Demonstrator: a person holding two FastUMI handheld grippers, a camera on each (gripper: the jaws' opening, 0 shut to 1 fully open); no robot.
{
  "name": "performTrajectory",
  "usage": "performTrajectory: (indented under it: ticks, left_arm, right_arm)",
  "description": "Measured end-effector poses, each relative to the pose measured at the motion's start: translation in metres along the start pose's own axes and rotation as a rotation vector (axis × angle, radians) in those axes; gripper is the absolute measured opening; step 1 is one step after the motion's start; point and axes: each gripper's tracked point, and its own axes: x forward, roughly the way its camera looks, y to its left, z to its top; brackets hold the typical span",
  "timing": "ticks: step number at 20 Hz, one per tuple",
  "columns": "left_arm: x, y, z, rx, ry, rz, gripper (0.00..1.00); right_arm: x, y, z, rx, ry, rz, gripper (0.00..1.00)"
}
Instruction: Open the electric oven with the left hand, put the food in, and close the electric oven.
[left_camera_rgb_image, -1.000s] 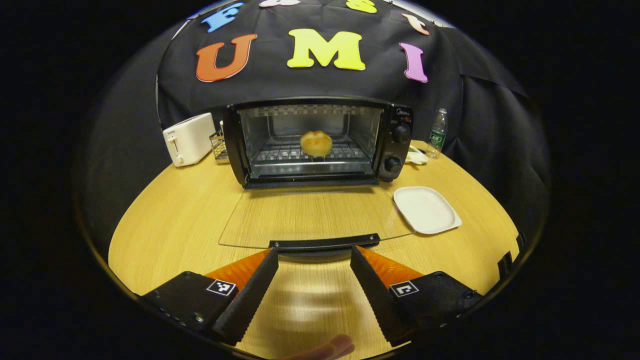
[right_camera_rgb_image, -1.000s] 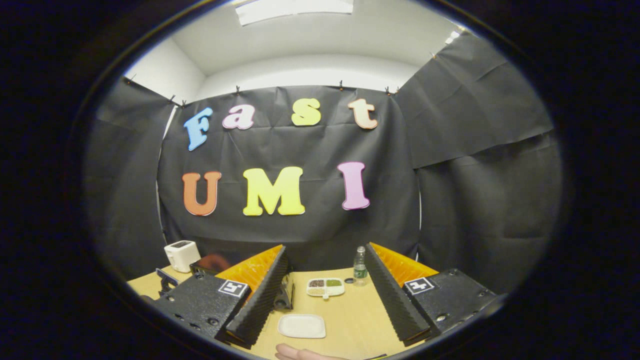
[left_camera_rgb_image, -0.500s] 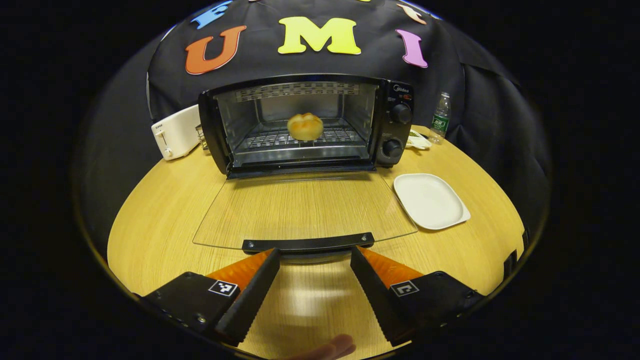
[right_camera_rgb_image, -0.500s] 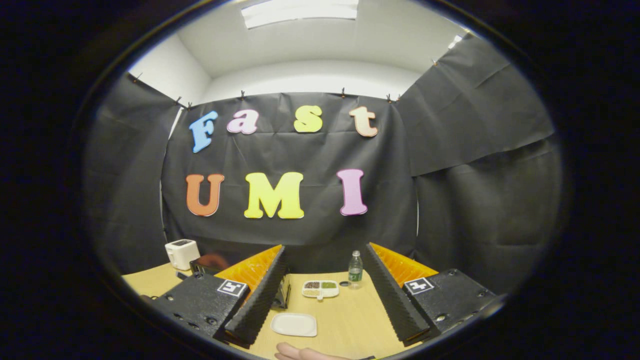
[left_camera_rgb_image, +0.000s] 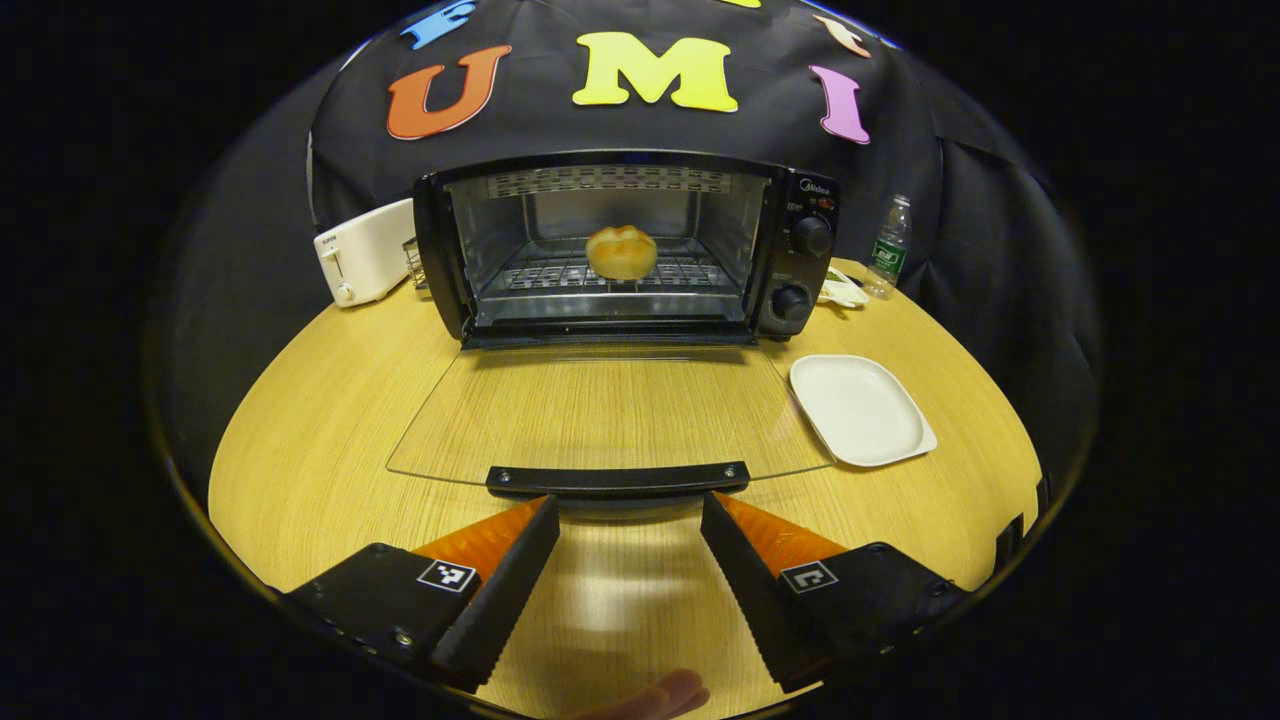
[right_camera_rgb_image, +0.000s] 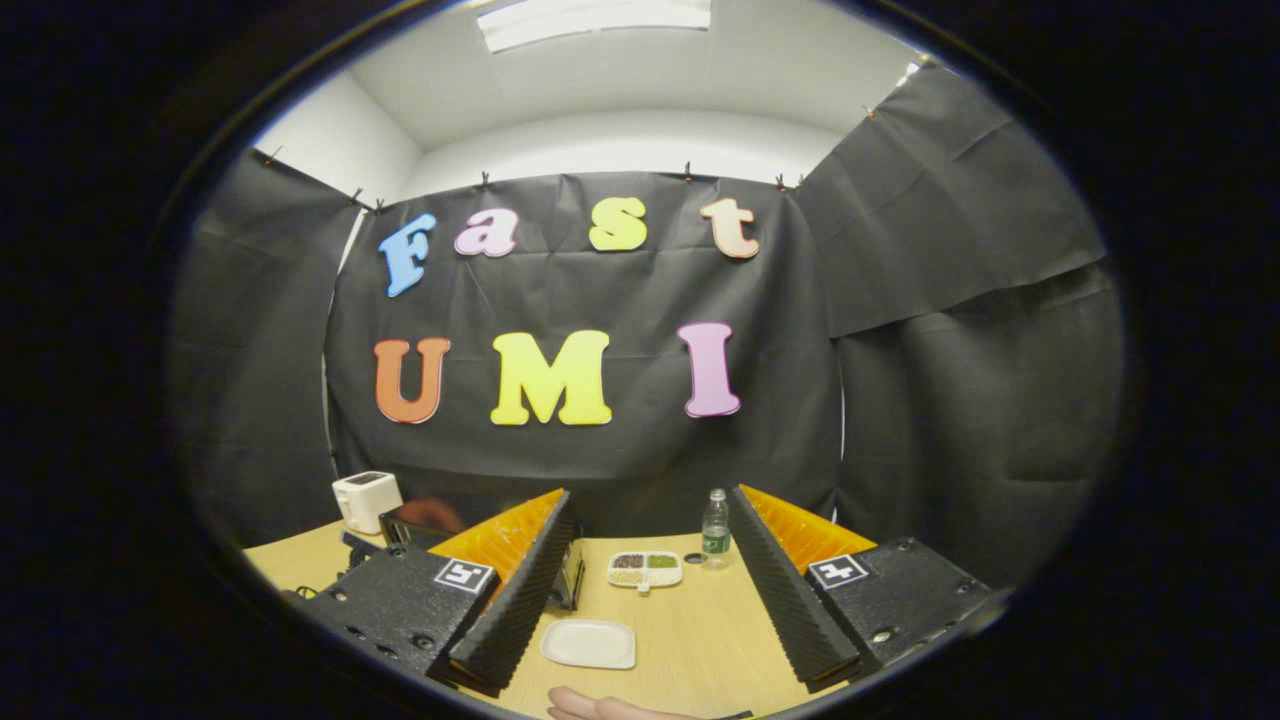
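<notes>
- My left gripper (left_camera_rgb_image: 628, 512) has its fingers spread wide with nothing between them, hovering low over the table's (left_camera_rgb_image: 320, 420) near edge, tips just short of the door handle (left_camera_rgb_image: 617, 478).
- A fingertip (left_camera_rgb_image: 668, 692) of the person's hand shows at the bottom of the left gripper view.
- The glass door (left_camera_rgb_image: 610, 415) lies folded flat toward me, handle at its near edge; I cannot tell if the left fingers touch the handle.
- Since half a second ago the left view has shifted slightly: the oven (left_camera_rgb_image: 628, 245) sits a touch lower and further right in frame, and the handle a little higher. The fingers are spread as wide as before.
- The bun (left_camera_rgb_image: 621, 252) rests on the rack in the middle of the oven cavity, same spot as earlier.
- The oven stands at the table's far edge, knobs on its right side.
- A white plate (left_camera_rgb_image: 862, 410) lies bare toward the table's right edge, beside the door's right corner.
- A toaster (left_camera_rgb_image: 362, 263) is at the far left corner, and a bottle (left_camera_rgb_image: 888, 247) at the far right by a small dish (left_camera_rgb_image: 838, 290).
- My right gripper (right_camera_rgb_image: 650, 515) is held high and well back, fingers wide apart and holding nothing.
- Between the right fingers I see the plate (right_camera_rgb_image: 589, 643), the dish (right_camera_rgb_image: 645, 569) and the bottle (right_camera_rgb_image: 715, 529); the toaster (right_camera_rgb_image: 366, 500) is off to the left.
- The right view has barely changed; the plate sits about where it did.
- Part of a hand (right_camera_rgb_image: 600, 706) shows at the bottom of the right view.
</notes>
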Motion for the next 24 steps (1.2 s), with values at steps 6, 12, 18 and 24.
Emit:
performTrajectory:
  ticks: [6,12,18,24]
  left_arm:
    - [0.009,0.001,-0.003,-0.015,0.032,0.027,0.95]
    - [-0.010,0.002,0.031,0.010,-0.053,0.042,0.94]
    - [-0.028,0.014,0.102,-0.024,-0.228,0.029,0.96]
    - [-0.020,0.040,0.175,-0.052,-0.358,0.040,0.96]
  right_arm:
    - [0.009,0.003,-0.013,0.010,0.033,0.017,0.92]
    - [0.010,0.001,-0.012,0.015,0.029,0.013,0.92]
    - [0.008,-0.002,-0.015,0.008,0.029,-0.002,0.92]
    - [-0.003,-0.005,-0.016,0.002,0.035,-0.020,0.92]
